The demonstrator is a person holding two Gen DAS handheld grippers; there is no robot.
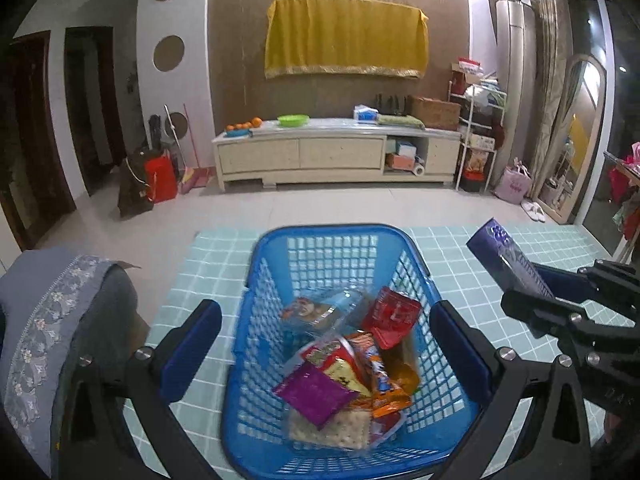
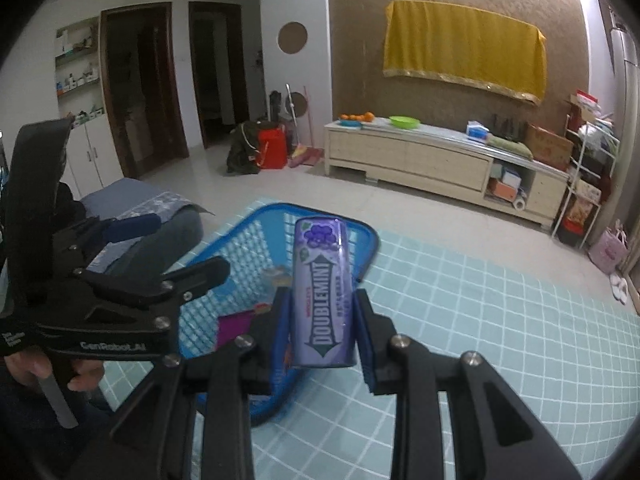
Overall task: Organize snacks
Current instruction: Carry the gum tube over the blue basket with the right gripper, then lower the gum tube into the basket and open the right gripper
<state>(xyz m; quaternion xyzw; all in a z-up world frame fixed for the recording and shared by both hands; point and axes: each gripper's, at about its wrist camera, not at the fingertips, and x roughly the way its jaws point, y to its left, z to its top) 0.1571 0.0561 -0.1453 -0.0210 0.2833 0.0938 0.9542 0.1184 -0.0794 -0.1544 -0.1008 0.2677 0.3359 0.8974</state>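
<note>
1. Left wrist view: the left claw (image 1: pixel 326 344) hangs with its fingers wide apart and nothing between them, straddling the blue basket (image 1: pixel 452 400), one pad outside each long rim. The basket stands on the light-blue checked counter (image 1: pixel 448 248), with bare counter beyond its far rim and to its right.
2. Inside the basket lies a loose heap of snack packets, too overlapped to count: a purple packet (image 1: pixel 314 394) on top, a red packet (image 1: pixel 394 314) toward the far right, and a cracker pack (image 1: pixel 340 432) nearest the camera. Their printing is too blurred to read.
3. Right wrist view: the right claw (image 2: pixel 322 320) is clamped on the one purple Doublemint container (image 2: pixel 324 292), upright, held beside the basket's right rim. "DOUBLEMINT" reads vertically under a grape picture.
</note>
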